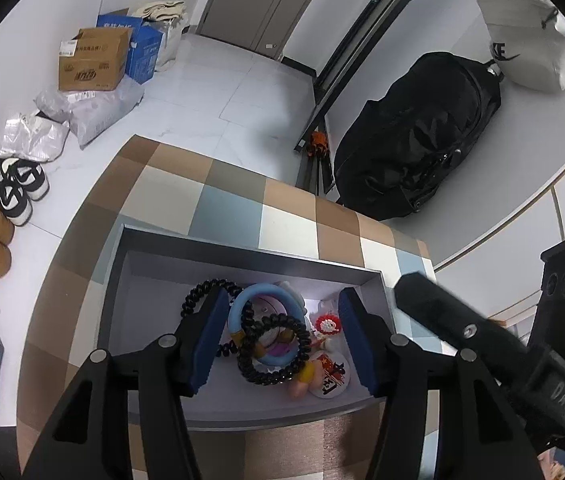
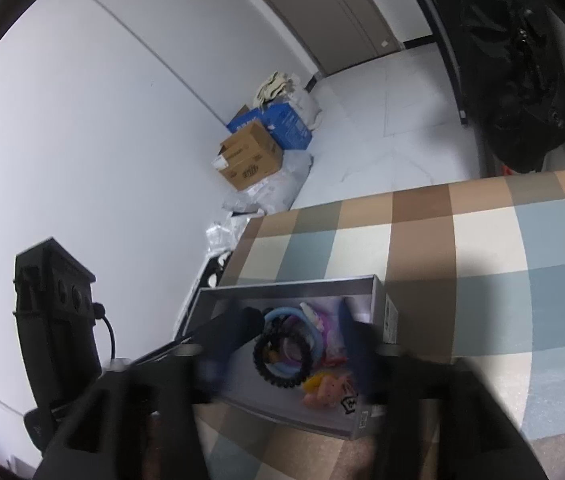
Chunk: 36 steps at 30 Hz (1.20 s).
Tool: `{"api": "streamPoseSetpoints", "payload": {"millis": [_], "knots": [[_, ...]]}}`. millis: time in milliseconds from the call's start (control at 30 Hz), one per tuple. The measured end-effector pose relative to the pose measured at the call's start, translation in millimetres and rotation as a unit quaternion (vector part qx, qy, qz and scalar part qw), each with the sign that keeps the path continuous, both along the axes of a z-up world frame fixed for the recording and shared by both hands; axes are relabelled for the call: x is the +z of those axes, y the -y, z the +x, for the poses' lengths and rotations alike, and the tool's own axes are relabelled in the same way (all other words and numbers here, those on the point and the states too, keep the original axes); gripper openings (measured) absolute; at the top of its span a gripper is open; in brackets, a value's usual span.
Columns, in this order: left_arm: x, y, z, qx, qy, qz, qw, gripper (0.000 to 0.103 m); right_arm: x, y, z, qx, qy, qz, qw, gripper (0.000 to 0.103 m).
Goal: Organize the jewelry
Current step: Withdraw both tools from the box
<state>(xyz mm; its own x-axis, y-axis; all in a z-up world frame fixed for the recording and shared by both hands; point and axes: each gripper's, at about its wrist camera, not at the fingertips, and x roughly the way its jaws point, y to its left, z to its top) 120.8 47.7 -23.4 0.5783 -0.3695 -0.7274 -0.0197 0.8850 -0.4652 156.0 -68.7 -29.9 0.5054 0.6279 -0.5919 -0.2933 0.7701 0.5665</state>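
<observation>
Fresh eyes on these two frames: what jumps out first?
The grey box on the checked tablecloth, packed with trinkets: a black spiral hair tie lying over a light-blue ring, and a round red-and-white badge beside them. The left gripper hangs open right above that pile, with the right gripper open over the same box. Behind the table, a big black duffel bag sits on the floor.

Home entryway: sneakers (image 1: 18, 190) by the door (image 1: 266, 0) (cardboard boxes (image 1: 92, 60) too)
</observation>
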Motion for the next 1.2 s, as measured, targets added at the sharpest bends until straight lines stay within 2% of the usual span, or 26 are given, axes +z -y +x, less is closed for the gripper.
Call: {"api": "streamPoseSetpoints", "payload": {"millis": [100,167,467,667,700,767,867,933,1200], "knots": [[-0.1,-3.2,-1.0,0.011,0.000,0.008,0.9999,0.062,2.2,2.5,1.1,-0.007,0.003,0.001,1.000,0.058],[-0.2,-5.7,-1.2,0.017,-0.002,0.010,0.9998,0.062,3.0,6.4,0.2,-0.016,0.006,0.000,1.000,0.068],[4.2,-9.0,-5.9,0.033,0.007,0.029,0.9990,0.064,5.6,11.5,-2.0,-0.027,0.011,-0.003,1.000,0.087],[11.6,-14.4,-14.2,0.040,0.021,0.031,0.9985,0.066,9.7,8.4,-9.4,-0.021,0.026,-0.015,0.999,0.094],[13.3,-15.0,-16.0,0.041,0.025,0.034,0.9983,0.072,11.1,8.3,-11.5,-0.021,0.032,-0.018,0.999,0.095],[16.5,-15.3,-19.6,0.046,0.035,0.037,0.9976,0.077,12.9,8.1,-14.5,-0.022,0.040,-0.020,0.999,0.097],[22.7,-15.0,-27.2,0.053,0.053,0.055,0.9957,0.078,16.2,9.0,-21.3,-0.024,0.054,-0.025,0.998,0.100],[24.6,-14.5,-31.8,0.066,0.059,0.080,0.9928,0.084,19.1,10.7,-28.2,-0.029,0.069,-0.031,0.997,0.103],[33.5,-19.4,-55.2,0.079,0.107,0.096,0.9864,0.084,24.1,14.3,-53.9,-0.036,0.116,-0.054,0.991,0.103]]}}
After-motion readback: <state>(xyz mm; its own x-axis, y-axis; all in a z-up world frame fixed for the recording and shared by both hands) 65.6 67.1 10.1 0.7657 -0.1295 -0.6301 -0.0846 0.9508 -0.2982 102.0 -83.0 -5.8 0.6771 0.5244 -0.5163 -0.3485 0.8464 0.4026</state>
